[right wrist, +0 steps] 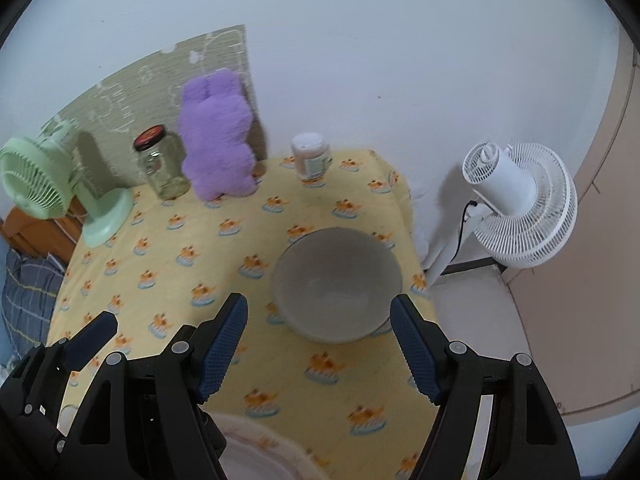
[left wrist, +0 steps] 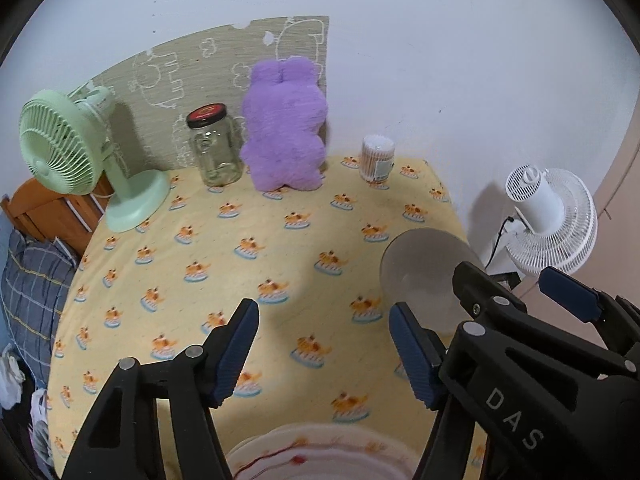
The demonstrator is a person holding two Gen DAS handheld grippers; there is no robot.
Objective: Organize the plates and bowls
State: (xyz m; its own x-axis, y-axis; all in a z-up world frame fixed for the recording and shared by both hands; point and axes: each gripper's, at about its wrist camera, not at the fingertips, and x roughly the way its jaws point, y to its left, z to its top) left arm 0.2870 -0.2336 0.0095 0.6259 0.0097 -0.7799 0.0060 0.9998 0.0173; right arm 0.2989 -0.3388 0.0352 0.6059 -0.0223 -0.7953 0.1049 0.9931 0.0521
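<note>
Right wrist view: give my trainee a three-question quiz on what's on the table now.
1. True or false: the grey bowl holds food.
2. Which object stands between the glass jar and the cotton swab tub? A) purple plush B) white fan C) plate
3. Fill in: the right hand-held gripper is ____, with nothing between its fingers.

Key: 1 false; 2 A, the purple plush; 3 open.

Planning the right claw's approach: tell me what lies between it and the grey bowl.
In the right wrist view, only bare patterned tablecloth lies between the open right claw and the grey bowl.
</note>
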